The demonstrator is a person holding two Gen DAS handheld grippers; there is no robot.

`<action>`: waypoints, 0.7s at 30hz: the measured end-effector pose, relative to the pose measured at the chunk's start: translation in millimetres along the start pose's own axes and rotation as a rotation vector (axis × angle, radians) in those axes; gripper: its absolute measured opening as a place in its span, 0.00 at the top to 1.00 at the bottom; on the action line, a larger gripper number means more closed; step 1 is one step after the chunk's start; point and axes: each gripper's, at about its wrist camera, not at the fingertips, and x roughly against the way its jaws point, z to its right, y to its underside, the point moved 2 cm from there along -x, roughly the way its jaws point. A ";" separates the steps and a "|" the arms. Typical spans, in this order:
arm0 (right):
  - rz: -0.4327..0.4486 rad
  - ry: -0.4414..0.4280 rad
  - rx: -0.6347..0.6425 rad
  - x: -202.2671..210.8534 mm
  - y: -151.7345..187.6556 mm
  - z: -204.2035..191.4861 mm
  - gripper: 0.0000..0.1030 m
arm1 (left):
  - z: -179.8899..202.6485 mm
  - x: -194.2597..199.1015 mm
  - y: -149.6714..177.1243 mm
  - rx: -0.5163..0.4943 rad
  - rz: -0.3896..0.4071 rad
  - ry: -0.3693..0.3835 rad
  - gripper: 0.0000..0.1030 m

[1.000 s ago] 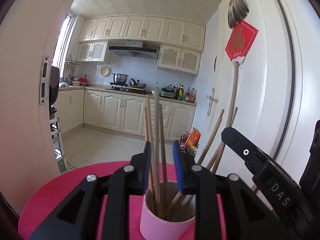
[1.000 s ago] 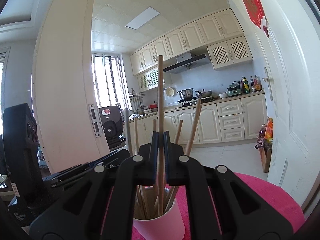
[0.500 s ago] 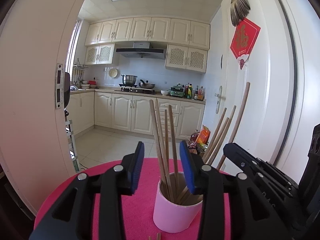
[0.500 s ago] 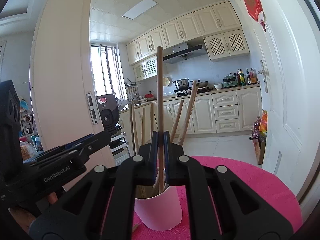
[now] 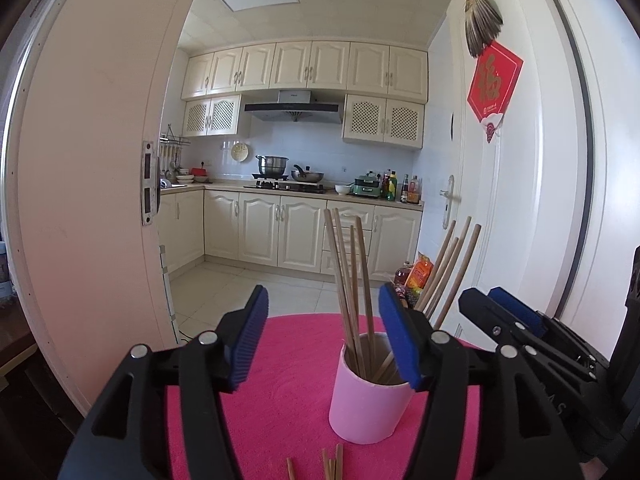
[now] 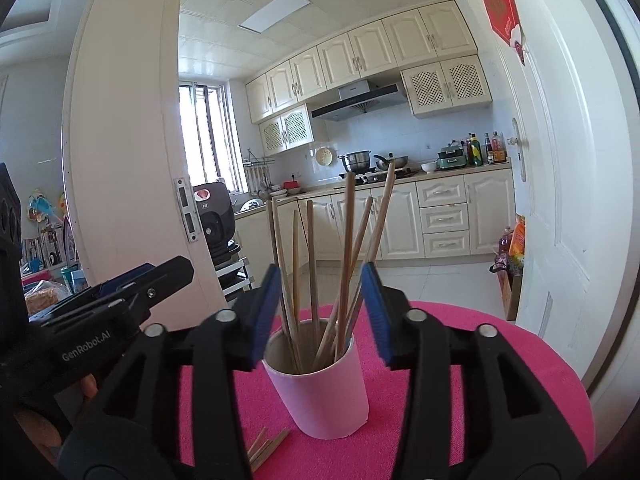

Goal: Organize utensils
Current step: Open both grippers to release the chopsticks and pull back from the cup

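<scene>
A pink cup stands upright on the round pink table mat, with several wooden chopsticks standing in it. It also shows in the right wrist view with its chopsticks. My left gripper is open and empty, just left of and behind the cup. My right gripper is open and empty, its blue pads either side of the chopsticks above the cup's rim. Loose chopsticks lie on the mat in front of the cup, also in the right wrist view.
An open white door stands close on the right, a door frame on the left. Behind is a kitchen with cream cabinets. The right gripper's body is close to the cup's right side.
My right gripper has opened and let go of the chopstick, which now stands in the cup. My left gripper has opened wider and drawn back from the cup.
</scene>
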 end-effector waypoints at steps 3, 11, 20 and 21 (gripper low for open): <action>-0.004 0.005 0.001 9.7 -1.6 -3.1 0.57 | -1.4 11.7 0.4 -0.003 -0.004 -0.003 0.42; -0.051 0.026 0.006 34.5 2.6 -11.0 0.54 | -8.2 36.1 9.7 -0.017 -0.088 -0.014 0.39; -0.265 0.050 -0.006 35.9 31.5 -13.8 0.52 | -35.4 23.1 58.9 0.007 -0.455 -0.011 0.39; -0.300 0.052 -0.008 33.8 36.5 -14.2 0.52 | -38.3 19.5 67.1 0.011 -0.512 -0.010 0.39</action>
